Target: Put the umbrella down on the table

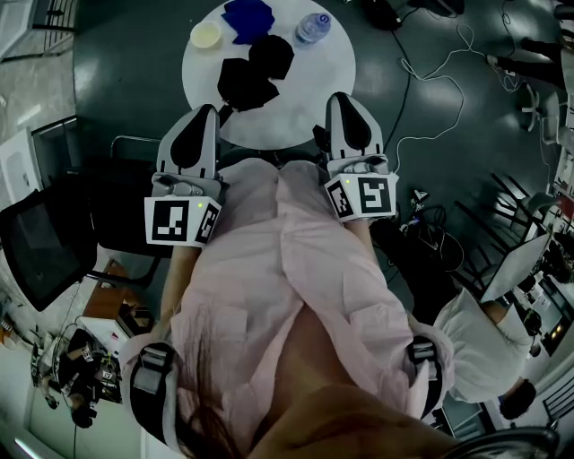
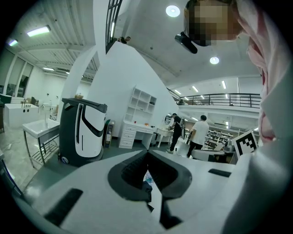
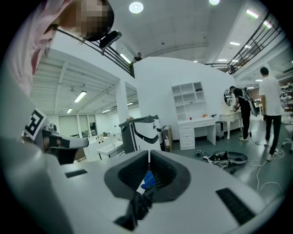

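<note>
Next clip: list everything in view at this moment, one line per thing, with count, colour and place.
round table: one, white, ahead of the person
black bundle: one, black, on the table's near left part; possibly the umbrella, cannot tell
blue thing: one, blue, at the table's far edge
bottle: one, clear, on the table right of the blue thing
small dish: one, pale yellow, at the table's far left
cable: one, white, on the floor right of the table
wheeled machine: one, black and white, on the floor behind
bystanders: two, standing far back
seated person: one, white top, lower right
shirt: one, pink, on the person
left gripper: one, white, shut, empty
right gripper: one, white, shut, empty
</note>
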A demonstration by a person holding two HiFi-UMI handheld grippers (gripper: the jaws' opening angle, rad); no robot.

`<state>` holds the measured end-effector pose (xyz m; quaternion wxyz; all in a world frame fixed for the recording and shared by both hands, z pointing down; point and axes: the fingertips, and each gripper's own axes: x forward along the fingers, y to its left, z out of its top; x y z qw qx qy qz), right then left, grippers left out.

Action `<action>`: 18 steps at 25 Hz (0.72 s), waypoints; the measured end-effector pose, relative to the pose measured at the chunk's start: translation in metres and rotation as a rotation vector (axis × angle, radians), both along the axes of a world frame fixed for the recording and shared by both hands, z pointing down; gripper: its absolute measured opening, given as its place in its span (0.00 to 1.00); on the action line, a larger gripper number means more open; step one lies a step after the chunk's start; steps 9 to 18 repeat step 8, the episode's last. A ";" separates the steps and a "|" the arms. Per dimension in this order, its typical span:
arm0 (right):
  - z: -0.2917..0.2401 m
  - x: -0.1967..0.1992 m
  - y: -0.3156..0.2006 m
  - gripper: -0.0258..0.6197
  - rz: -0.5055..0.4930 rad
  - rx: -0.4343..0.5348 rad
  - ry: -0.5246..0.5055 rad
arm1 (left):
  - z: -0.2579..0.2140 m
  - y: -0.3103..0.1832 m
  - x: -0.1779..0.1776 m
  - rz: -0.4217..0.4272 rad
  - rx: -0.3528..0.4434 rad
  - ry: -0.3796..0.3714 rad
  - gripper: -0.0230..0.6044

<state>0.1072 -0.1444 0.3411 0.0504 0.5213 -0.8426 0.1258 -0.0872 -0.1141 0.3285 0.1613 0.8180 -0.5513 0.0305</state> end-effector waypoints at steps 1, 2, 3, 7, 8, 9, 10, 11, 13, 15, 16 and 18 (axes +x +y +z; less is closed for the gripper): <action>-0.001 0.000 0.001 0.09 -0.001 0.000 0.000 | -0.001 0.001 0.000 -0.001 0.000 0.001 0.07; -0.002 0.000 0.001 0.09 -0.002 0.000 0.000 | -0.001 0.001 0.000 -0.001 0.000 0.002 0.07; -0.002 0.000 0.001 0.09 -0.002 0.000 0.000 | -0.002 0.002 0.000 -0.002 0.000 0.003 0.07; 0.000 0.000 -0.001 0.09 -0.005 0.001 -0.001 | 0.000 -0.001 0.000 -0.005 0.000 0.005 0.07; 0.001 0.000 -0.002 0.09 -0.006 0.001 -0.001 | 0.001 -0.002 0.000 -0.006 0.000 0.005 0.07; 0.001 0.000 -0.002 0.09 -0.006 0.001 -0.001 | 0.001 -0.002 0.000 -0.006 0.000 0.005 0.07; 0.001 0.000 -0.002 0.09 -0.006 0.001 -0.001 | 0.001 -0.002 0.000 -0.006 0.000 0.005 0.07; 0.001 0.000 -0.002 0.09 -0.006 0.001 -0.001 | 0.001 -0.002 0.000 -0.006 0.000 0.005 0.07; 0.001 0.000 -0.002 0.09 -0.006 0.001 -0.001 | 0.001 -0.002 0.000 -0.006 0.000 0.005 0.07; 0.001 0.000 -0.002 0.09 -0.006 0.001 -0.001 | 0.001 -0.002 0.000 -0.006 0.000 0.005 0.07; 0.001 0.000 -0.002 0.09 -0.006 0.001 -0.001 | 0.001 -0.002 0.000 -0.006 0.000 0.005 0.07; 0.001 0.000 -0.002 0.09 -0.006 0.001 -0.001 | 0.001 -0.002 0.000 -0.006 0.000 0.005 0.07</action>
